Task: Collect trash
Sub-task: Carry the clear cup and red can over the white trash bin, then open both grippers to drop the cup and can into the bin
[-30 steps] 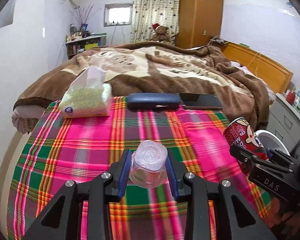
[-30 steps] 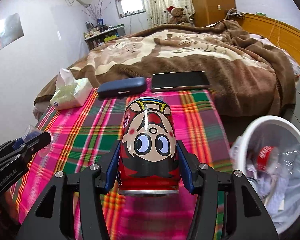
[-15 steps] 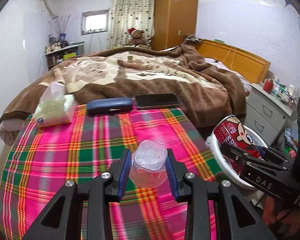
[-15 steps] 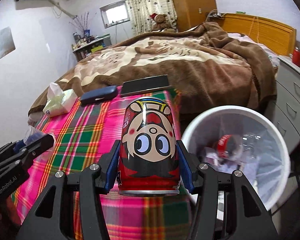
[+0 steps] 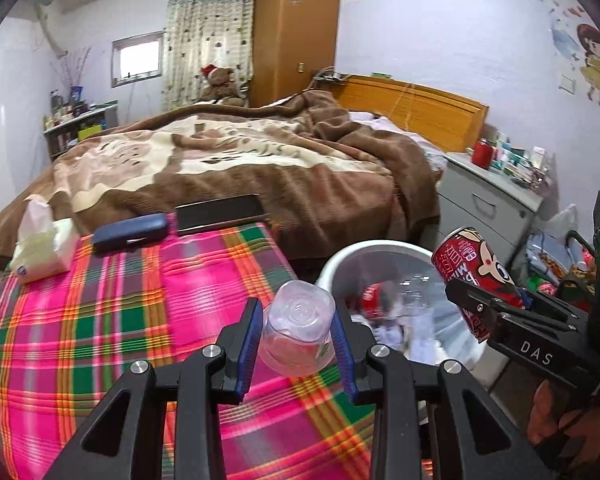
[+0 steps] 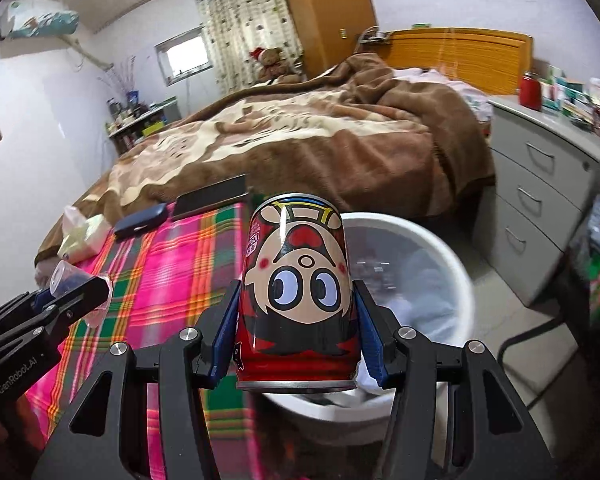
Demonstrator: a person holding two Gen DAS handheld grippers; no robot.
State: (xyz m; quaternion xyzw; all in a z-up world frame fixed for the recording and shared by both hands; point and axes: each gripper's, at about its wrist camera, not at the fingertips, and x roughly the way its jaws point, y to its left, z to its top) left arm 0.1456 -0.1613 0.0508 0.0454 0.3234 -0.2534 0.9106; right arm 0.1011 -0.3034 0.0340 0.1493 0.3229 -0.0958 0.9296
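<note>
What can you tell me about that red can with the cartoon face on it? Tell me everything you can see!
The red can looks like shiny metal. It has a cartoon face with big round eyes, rosy cheeks and black hair, plus white lettering on the side. In the right wrist view the face is upside down. The right gripper holds it off the table, blue pads pressing its two sides. It hangs tilted over the near rim of the white trash bin, touching nothing but the pads.

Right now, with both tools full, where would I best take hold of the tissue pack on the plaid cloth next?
Probably grip the tissue pack across its short sides, coming from above: it lies flat on the plaid cloth, and the loose tissue sticking up would tear free.
</note>
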